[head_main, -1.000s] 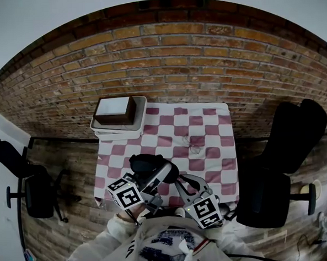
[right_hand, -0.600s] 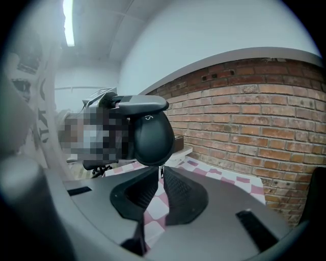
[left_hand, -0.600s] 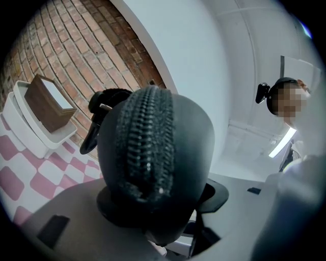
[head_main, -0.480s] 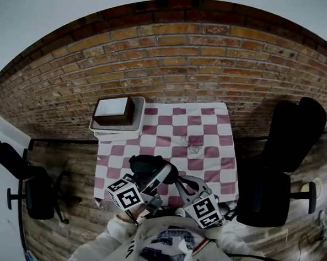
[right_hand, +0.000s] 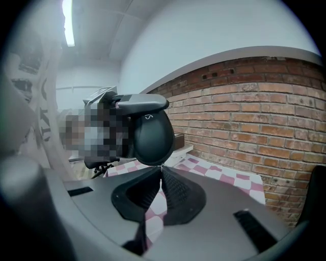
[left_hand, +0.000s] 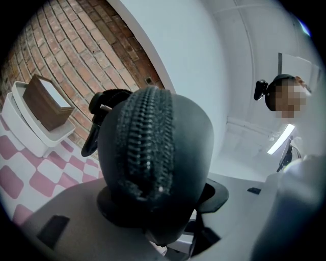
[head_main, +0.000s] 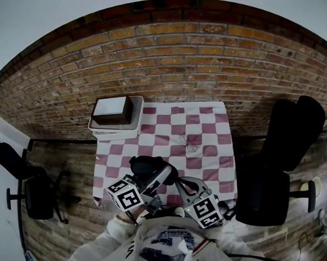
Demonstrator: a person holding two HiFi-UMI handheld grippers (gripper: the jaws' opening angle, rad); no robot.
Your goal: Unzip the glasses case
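Head view: glasses case (head_main: 148,167) is held up over the near edge of the checkered tabletop (head_main: 208,131), clamped in the left gripper (head_main: 155,180). Its long axis runs roughly across the view, right end toward the right gripper (head_main: 180,185), and the white tray (head_main: 136,121) at the far-left corner holds a brown box (head_main: 112,109). Left gripper view: jaws grip the case from both sides, with the zipper (left_hand: 145,142) facing the camera and running up over the rounded end. Right gripper view: jaws have just been closing and the tips now meet at the case's lower edge; whether anything is pinched there is too small to tell.
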